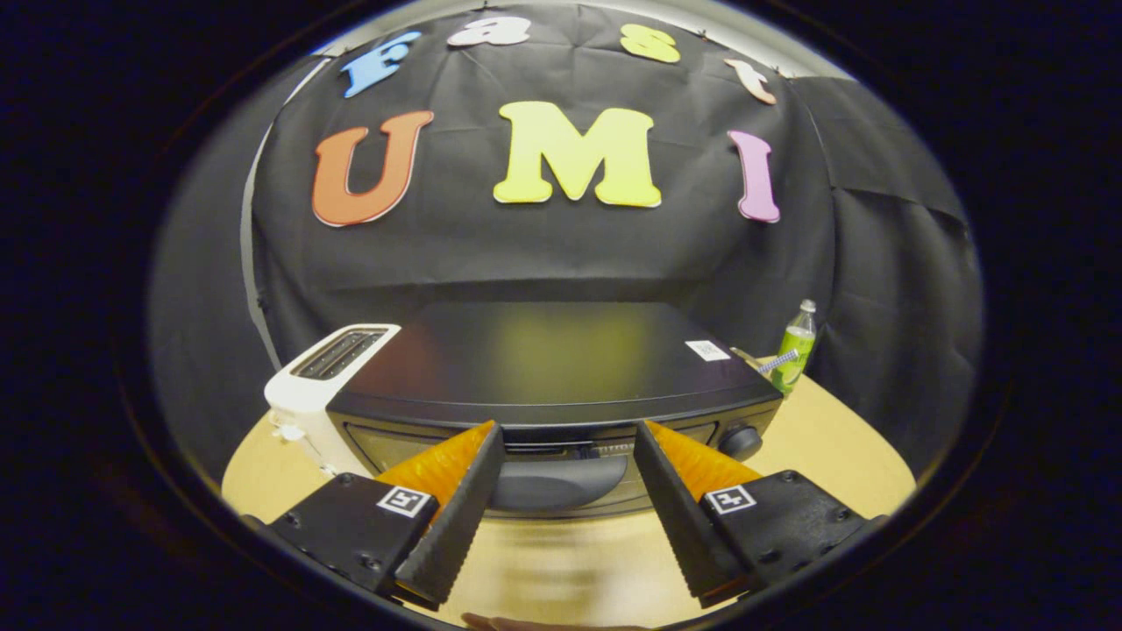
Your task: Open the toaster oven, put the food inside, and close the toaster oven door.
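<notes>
At the near edge of the tan table [841, 456], the gripper [568, 456] hung with its jaws spread wide, the ribbed black fingers [465, 508] angled apart and holding nothing. Between their tips, just ahead, sat the grey door handle [557, 482] of the toaster oven [543, 359], and the spread looked chosen to straddle that handle before closing on it; by that reckoning the opening step had not yet begun, for the door stood shut against the front. Nothing could be made out through the door glass, so whether the oven held anything could not be told, and the food to go inside could not be picked out anywhere on the table. A round control knob [741, 441] sat on the oven's front just past the right finger. A white pop-up toaster [320, 381] stood touching or just beside the oven's left side, its top slots dark and apparently bare. Farther back, off the oven's right rear corner, a green bottle [796, 346] stood upright and capped, its contents not discernible, with black cloth [543, 254] closing off the booth behind.
</notes>
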A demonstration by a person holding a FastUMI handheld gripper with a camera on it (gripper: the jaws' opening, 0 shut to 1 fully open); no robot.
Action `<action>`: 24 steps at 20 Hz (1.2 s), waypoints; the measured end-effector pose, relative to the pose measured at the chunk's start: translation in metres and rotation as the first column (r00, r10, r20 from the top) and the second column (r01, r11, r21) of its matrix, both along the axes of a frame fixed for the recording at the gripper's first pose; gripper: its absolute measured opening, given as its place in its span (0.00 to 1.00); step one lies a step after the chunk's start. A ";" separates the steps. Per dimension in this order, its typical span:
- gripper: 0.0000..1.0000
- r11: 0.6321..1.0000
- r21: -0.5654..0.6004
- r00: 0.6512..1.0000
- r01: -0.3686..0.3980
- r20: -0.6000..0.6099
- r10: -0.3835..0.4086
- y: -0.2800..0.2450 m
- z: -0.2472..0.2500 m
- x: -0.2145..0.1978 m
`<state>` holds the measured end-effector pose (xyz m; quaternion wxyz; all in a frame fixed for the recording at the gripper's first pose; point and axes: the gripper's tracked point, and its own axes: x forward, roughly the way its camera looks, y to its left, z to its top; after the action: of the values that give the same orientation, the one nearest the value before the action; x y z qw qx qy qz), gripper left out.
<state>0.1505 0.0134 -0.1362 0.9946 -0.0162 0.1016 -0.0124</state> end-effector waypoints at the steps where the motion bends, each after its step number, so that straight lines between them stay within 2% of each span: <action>1: 0.98 1.000 -0.001 1.000 -0.003 0.004 0.003 -0.001 -0.002 -0.005; 9: 0.99 0.995 0.070 0.997 -0.073 -0.035 0.075 -0.007 -0.044 -0.056; 14: 0.99 0.997 0.034 0.995 -0.075 -0.060 0.077 -0.010 -0.078 -0.081; 17: 0.99 0.997 0.015 0.987 -0.079 -0.142 0.081 -0.011 -0.108 -0.095; 24: 0.99 0.994 -0.019 0.981 -0.111 -0.161 0.107 -0.016 -0.127 -0.108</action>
<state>0.0426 -0.0030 -0.2632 0.9822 -0.0366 0.1795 0.0420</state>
